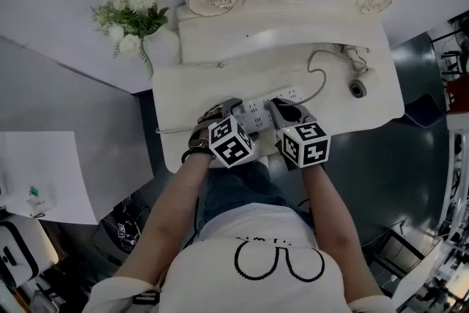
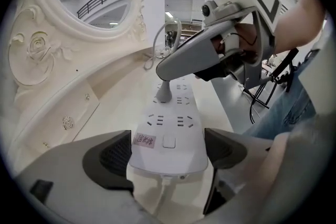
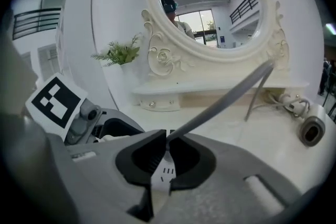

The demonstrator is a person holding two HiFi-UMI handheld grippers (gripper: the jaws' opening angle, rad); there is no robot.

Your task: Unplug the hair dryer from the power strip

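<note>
Closest in, the left tongs point(image 2: 168, 152) hold the near end of the white power strip point(image 2: 169, 113), one dark pad against each long side. The strip lies flat on the white surface point(image 1: 337, 110), running away from the person. A grey plug point(image 2: 164, 93) stands upright in a socket on the strip's left-hand row, a little way along. The right tongs point(image 3: 167, 157) come in from the right and are closed to a narrow gap on this plug, pinching it at the top where the grey cord point(image 3: 226, 97) leaves. The prongs are seated in the strip. From there the cord rises clear of the surface and runs back and to the right to the hair dryer point(image 1: 357, 88), which lies near the back right corner. Behind it stands the carved oval mirror point(image 3: 210, 8), and a bunch of white flowers point(image 1: 135, 15) sits at the far left.
</note>
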